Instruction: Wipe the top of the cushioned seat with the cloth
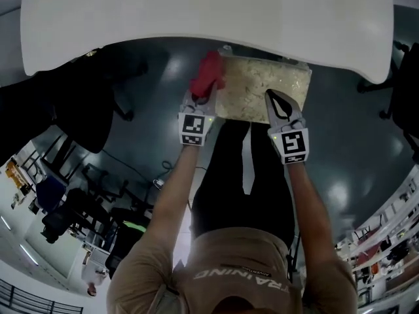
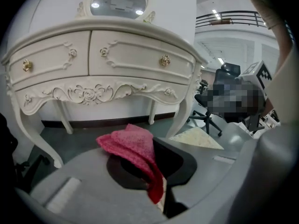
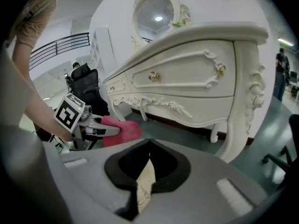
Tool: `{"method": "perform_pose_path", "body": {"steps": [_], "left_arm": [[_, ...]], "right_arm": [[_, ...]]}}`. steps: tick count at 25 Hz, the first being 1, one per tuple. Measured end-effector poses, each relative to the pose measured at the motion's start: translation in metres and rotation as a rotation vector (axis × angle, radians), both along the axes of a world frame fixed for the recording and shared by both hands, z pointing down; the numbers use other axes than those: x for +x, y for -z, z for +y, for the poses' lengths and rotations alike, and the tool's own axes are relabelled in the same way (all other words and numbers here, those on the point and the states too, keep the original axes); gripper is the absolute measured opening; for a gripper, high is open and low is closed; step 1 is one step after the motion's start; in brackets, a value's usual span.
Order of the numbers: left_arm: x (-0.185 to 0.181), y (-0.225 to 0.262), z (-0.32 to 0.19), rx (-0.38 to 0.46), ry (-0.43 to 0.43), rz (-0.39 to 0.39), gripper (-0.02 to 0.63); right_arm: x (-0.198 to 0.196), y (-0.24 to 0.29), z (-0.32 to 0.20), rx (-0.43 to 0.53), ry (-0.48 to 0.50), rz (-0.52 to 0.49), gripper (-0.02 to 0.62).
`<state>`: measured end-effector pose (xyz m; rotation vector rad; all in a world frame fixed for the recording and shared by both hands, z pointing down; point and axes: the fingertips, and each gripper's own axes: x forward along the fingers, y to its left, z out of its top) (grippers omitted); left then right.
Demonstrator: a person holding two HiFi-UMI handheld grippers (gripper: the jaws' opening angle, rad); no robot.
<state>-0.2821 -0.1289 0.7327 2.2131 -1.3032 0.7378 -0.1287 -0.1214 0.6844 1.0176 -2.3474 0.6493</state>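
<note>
The cushioned seat (image 1: 262, 87) has a cream patterned top and stands below me, tucked partly under a white dressing table (image 1: 196, 12). My left gripper (image 1: 201, 100) is shut on a red cloth (image 1: 208, 76), which hangs over the seat's left edge. In the left gripper view the cloth (image 2: 133, 146) drapes over the closed jaws, with a corner of the seat (image 2: 196, 138) off to the right. My right gripper (image 1: 276, 102) hovers over the seat's near right part, shut and empty. Through the slit under its jaws, the right gripper view shows the seat (image 3: 145, 185), and the cloth (image 3: 122, 130) at left.
The dressing table (image 2: 103, 55) has ornate drawers, curved legs and an oval mirror (image 3: 154, 15). A black office chair (image 1: 85, 110) stands to the left on the dark floor, another office chair (image 2: 219, 92) to the right. The person's dark-trousered legs are just behind the seat.
</note>
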Motion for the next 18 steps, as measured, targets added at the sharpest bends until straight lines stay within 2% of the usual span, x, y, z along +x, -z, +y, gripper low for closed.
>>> {"method": "perform_pose_path", "body": {"steps": [7, 11, 18], "left_arm": [[-0.015, -0.054, -0.022, -0.052, 0.026, -0.026, 0.038], [-0.022, -0.072, -0.022, -0.076, 0.006, -0.042, 0.038], [0.004, -0.089, -0.028, -0.101, -0.018, -0.025, 0.038]], "right_arm": [[0.007, -0.036, -0.006, -0.036, -0.007, -0.03, 0.002], [0.006, -0.04, -0.013, -0.031, -0.03, -0.036, 0.002], [0.01, -0.05, -0.016, -0.039, -0.044, -0.039, 0.002]]}}
